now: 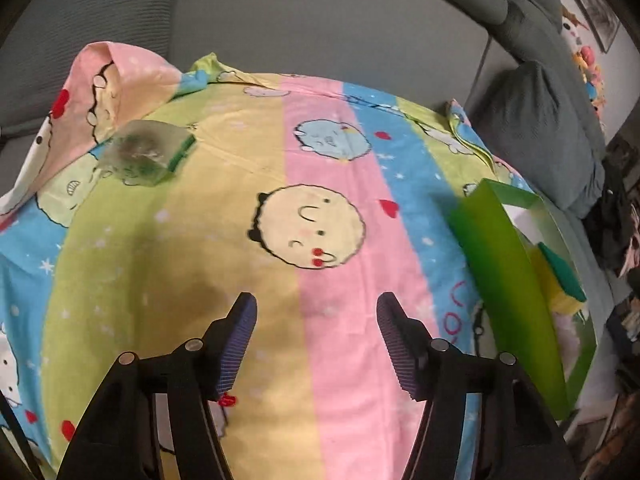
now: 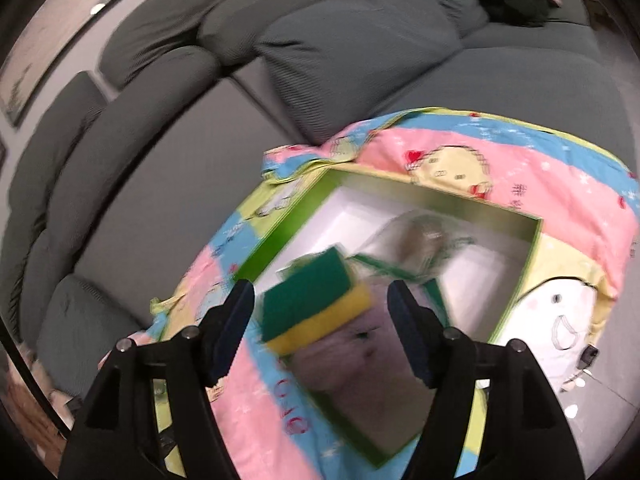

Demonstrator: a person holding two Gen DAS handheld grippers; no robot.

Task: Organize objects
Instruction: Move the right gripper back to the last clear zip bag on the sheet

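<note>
A green box (image 1: 508,280) with a white inside stands on a striped cartoon sheet (image 1: 240,208) at the right. A yellow and green sponge (image 1: 560,280) lies in it. A plastic-wrapped sponge (image 1: 148,152) lies on the sheet at the far left. My left gripper (image 1: 316,320) is open and empty above the sheet's middle. In the right wrist view my right gripper (image 2: 320,304) is open over the box (image 2: 532,264). The yellow and green sponge (image 2: 316,312) sits between its fingers, blurred, apart from both pads. A wrapped item (image 2: 424,240) lies further inside the box.
The sheet covers a grey sofa (image 2: 160,128) with several cushions (image 2: 344,52). A grey pillow (image 1: 536,128) lies beyond the box. Dark clutter (image 1: 616,232) fills the right edge past the sofa. Pale floor (image 2: 600,380) shows at the lower right.
</note>
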